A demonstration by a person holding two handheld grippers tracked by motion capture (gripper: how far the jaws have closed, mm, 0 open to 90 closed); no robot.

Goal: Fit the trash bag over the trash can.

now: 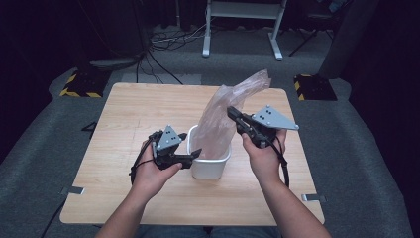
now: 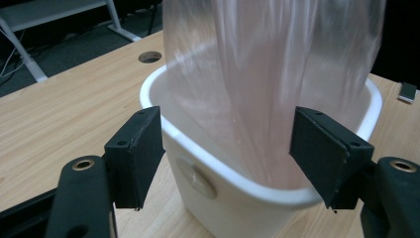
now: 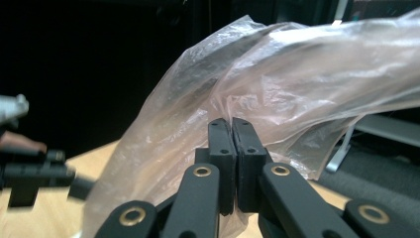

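Right gripper (image 1: 233,113) clenched on the translucent plastic bag (image 1: 225,116) (its lower end inside the white bin (image 1: 210,166)); left gripper (image 1: 195,156) released, jaws straddling the bin's rim.

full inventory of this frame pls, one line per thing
plastic bag: 1, clear pinkish, lower part inside the bin, top standing above it
bin: 1, white, centre of table
table: 1, light wood, round hole in top
frame legs: 1 set, white, on floor behind table
striped blocks: 2, black and yellow, at far table corners
left gripper: 1, black, jaws open astride the bin rim
right gripper: 1, black, shut on the plastic bag
hands: 2, one on each gripper
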